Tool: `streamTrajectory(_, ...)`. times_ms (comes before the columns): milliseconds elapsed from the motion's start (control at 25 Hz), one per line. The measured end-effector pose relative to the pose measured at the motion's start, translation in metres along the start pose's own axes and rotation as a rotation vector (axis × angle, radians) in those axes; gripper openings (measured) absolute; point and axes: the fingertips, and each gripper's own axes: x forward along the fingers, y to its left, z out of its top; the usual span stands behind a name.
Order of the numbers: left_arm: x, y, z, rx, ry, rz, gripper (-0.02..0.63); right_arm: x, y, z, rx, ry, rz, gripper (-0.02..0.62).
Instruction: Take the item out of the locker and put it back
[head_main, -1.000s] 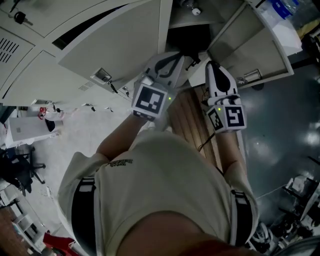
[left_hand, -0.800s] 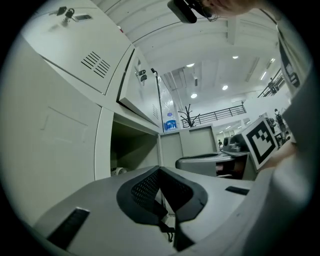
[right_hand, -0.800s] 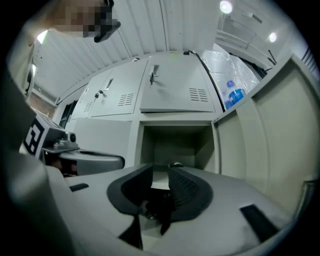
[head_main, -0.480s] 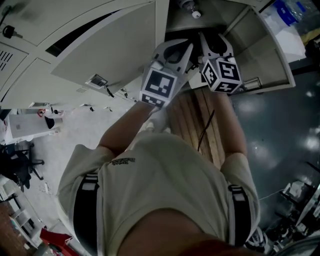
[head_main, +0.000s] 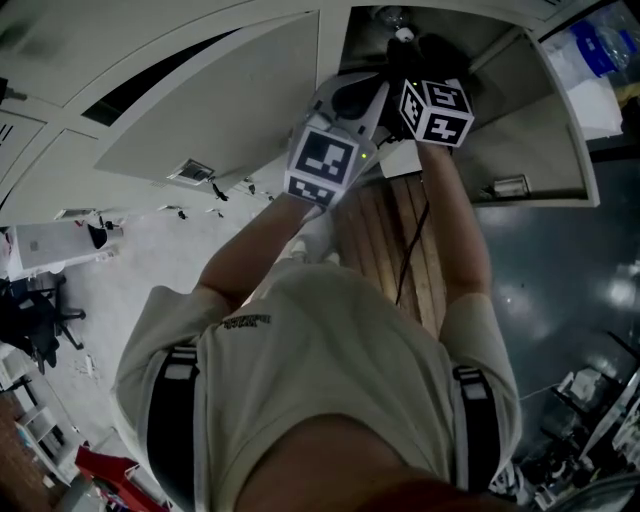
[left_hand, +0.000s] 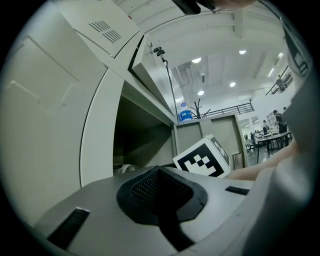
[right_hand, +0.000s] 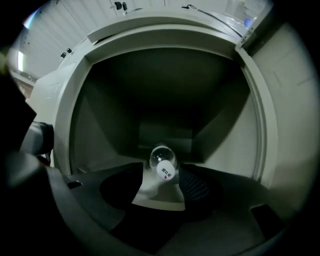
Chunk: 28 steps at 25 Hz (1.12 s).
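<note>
A clear plastic bottle (right_hand: 163, 163) with a white cap lies on the floor of the open locker (right_hand: 160, 80), cap toward me. My right gripper (right_hand: 162, 186) reaches into the locker. Its jaws are opening and stand either side of the bottle's near end, with no pad pressing on it. In the head view the right gripper (head_main: 415, 55) is deep in the dark locker mouth, and the bottle cap (head_main: 404, 33) shows just beyond it. My left gripper (head_main: 350, 88) hovers at the locker's left edge. It holds nothing, and its jaws (left_hand: 160, 172) are together.
The locker's door (head_main: 220, 100) swings out on the left, and a neighbouring open door (head_main: 530, 130) stands to the right. A wooden bench (head_main: 395, 240) sits below the locker in front of the person. A water bottle (left_hand: 185, 114) stands on top of the lockers.
The right gripper has moved up from over the bench into the locker mouth. The left gripper has shifted slightly up and right toward the opening.
</note>
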Motion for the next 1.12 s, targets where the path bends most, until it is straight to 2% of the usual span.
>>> streamTrajectory(360,0.006,0.001,-0.007,0.0,0.009,-0.023,0.014,0.026,0.002,-0.011,-0.018,0.097,0.026,0.23)
streamTrajectory(400,0.006,0.001,-0.007,-0.003,0.008,-0.023,0.014,0.027,0.002,-0.012,-0.019,0.101,0.025,0.221)
streamTrajectory(440,0.006,0.001,-0.007,-0.004,0.008,-0.023,0.014,0.028,0.001,-0.013,-0.018,0.102,0.02,0.179)
streamTrajectory(480,0.006,0.001,-0.007,-0.002,0.009,-0.025,0.014,0.028,0.001,-0.013,-0.016,0.099,0.014,0.141)
streamTrajectory(840,0.001,0.002,-0.015,0.004,0.03,-0.025,0.014,0.026,0.001,-0.011,-0.021,0.06,0.011,0.136)
streamTrajectory(1120,-0.003,0.0,-0.019,0.022,0.042,-0.028,0.014,0.001,-0.001,0.006,-0.05,-0.017,0.0,0.133)
